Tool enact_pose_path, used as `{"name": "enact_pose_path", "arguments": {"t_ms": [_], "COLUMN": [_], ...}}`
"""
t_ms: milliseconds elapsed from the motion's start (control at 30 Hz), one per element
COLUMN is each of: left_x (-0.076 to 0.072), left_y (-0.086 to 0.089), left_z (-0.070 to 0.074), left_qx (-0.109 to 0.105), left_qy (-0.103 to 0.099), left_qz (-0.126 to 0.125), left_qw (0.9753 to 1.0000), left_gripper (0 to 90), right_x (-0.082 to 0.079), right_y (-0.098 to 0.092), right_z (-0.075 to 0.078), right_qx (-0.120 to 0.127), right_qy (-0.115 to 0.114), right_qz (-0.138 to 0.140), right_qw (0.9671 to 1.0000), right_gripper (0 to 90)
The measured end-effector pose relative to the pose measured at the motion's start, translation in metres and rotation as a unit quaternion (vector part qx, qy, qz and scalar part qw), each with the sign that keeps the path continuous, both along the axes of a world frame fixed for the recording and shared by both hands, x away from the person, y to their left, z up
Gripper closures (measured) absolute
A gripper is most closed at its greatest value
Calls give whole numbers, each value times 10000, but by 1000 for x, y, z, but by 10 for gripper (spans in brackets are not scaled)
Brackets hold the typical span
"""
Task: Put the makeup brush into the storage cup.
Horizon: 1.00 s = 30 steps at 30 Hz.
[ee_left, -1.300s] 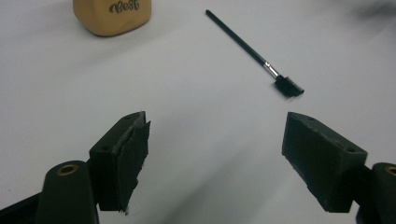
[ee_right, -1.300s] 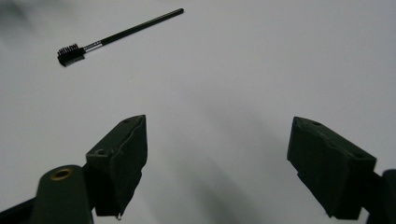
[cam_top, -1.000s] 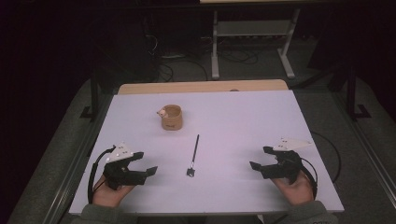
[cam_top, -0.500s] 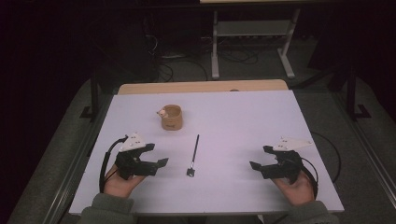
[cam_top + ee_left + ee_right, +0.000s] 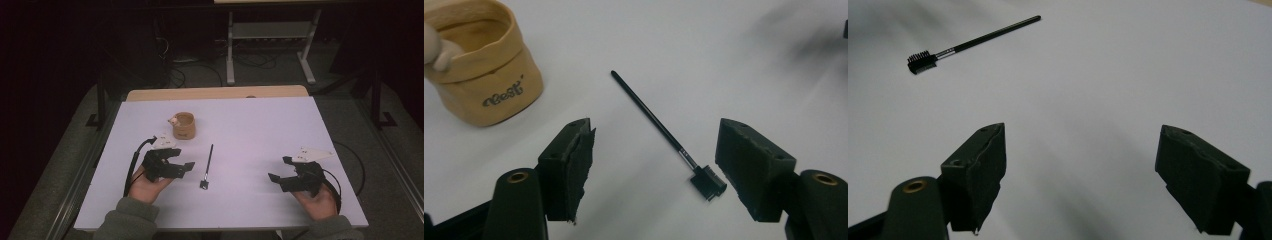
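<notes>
A thin black brush (image 5: 207,166) with a small comb head lies flat on the white table (image 5: 260,130), near its middle. My left gripper (image 5: 184,162) is open just left of the brush; in the left gripper view the brush (image 5: 664,131) lies between the spread jaws, its head near the right one. A tan fabric pouch (image 5: 183,125) with a small white figure on its rim stands upright behind the left gripper, and the pouch (image 5: 484,65) sits at the upper left of that view. My right gripper (image 5: 280,171) is open near the front right, empty, with the brush (image 5: 968,41) far off.
The table's wooden far edge (image 5: 215,93) runs along the back. Beyond it stand a metal stand (image 5: 270,45) and cables on a dark floor. Cables trail from both grippers toward the table's front edge.
My left gripper has moved forward and to the right, closing in on the brush. The right gripper, brush and pouch have stayed put.
</notes>
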State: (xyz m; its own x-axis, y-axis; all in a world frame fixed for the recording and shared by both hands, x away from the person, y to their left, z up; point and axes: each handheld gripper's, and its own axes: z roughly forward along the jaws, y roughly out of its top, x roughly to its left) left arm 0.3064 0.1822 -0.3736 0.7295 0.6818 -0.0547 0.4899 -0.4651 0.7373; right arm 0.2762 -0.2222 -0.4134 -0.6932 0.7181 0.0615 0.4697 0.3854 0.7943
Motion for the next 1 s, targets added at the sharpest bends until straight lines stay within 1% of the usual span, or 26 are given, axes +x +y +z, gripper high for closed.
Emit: {"name": "enact_pose_path", "arguments": {"t_ms": [100, 200, 233, 333, 367, 433, 467, 500, 600, 633, 667, 733, 767, 800, 833, 867, 933, 967, 1000], "left_x": [5, 8, 9, 14, 14, 17, 18, 19, 23, 24, 25, 27, 27, 28, 28, 28, 30, 30, 31], "left_y": [-9, -18, -20, -29, -31, -37, -38, -41, -48, -50, -52, -56, -57, -58, -61, -62, -65, -67, -68], "left_z": [-2, -5, -6, -10, -11, -14, -15, -17, -24, -25, -28, -32, -33, -34, -36, -38, -40, -41, -42], "left_qx": [96, 107, 80, 167, 166, 280, 366, 353, 506, 522, 531, 548, 597, 687, 678, 700, 765, 794, 845], "left_qy": [81, 179, 225, 334, 353, 429, 436, 485, 626, 630, 688, 747, 774, 765, 825, 849, 895, 953, 955], "left_qz": [-41, -12, -11, -8, 12, 5, -45, -10, -69, -80, -67, -95, -101, -151, -101, -110, -91, -70, -74], "left_qw": [9999, 9998, 9997, 9993, 9992, 9987, 9984, 9982, 9967, 9966, 9962, 9957, 9952, 9946, 9942, 9939, 9930, 9923, 9918], "left_gripper": [331, 349, 373, 397, 404, 409, 414, 426, 446, 455, 474, 486, 510, 510, 521, 538, 565, 572, 572], "right_x": [0, 0, 0, 0, 0, 0, 1, 1, 1, 1, 1, 1, 1, 1, 2, 2, 2, 2, 2], "right_y": [-1, 0, 0, 0, 0, 0, 0, 0, 0, 0, 0, 0, 0, 0, 0, 1, 1, 1, 1], "right_z": [0, 0, -1, -1, -1, -1, -1, -1, -2, -2, -2, -2, -3, -3, -3, -3, -3, -4, -4], "right_qx": [-1, 8, -1, 15, 20, 28, 17, 29, 19, 19, 4, 2, 26, 26, 18, -2, 3, 8, 8], "right_qy": [14, 30, 28, 22, 26, 39, 32, 34, 38, 64, 40, 41, 60, 60, 59, 75, 84, 73, 73], "right_qz": [-23, -12, -8, -1, -6, -15, -18, -18, -11, -15, -14, -10, -15, -15, -12, -5, -14, -19, -19], "right_qw": [10000, 10000, 10000, 10000, 10000, 10000, 10000, 10000, 10000, 10000, 10000, 10000, 10000, 10000, 10000, 10000, 10000, 10000, 10000], "right_gripper": [196, 196, 196, 198, 198, 198, 198, 198, 197, 197, 197, 197, 197, 197, 197, 197, 197, 197, 197]}}
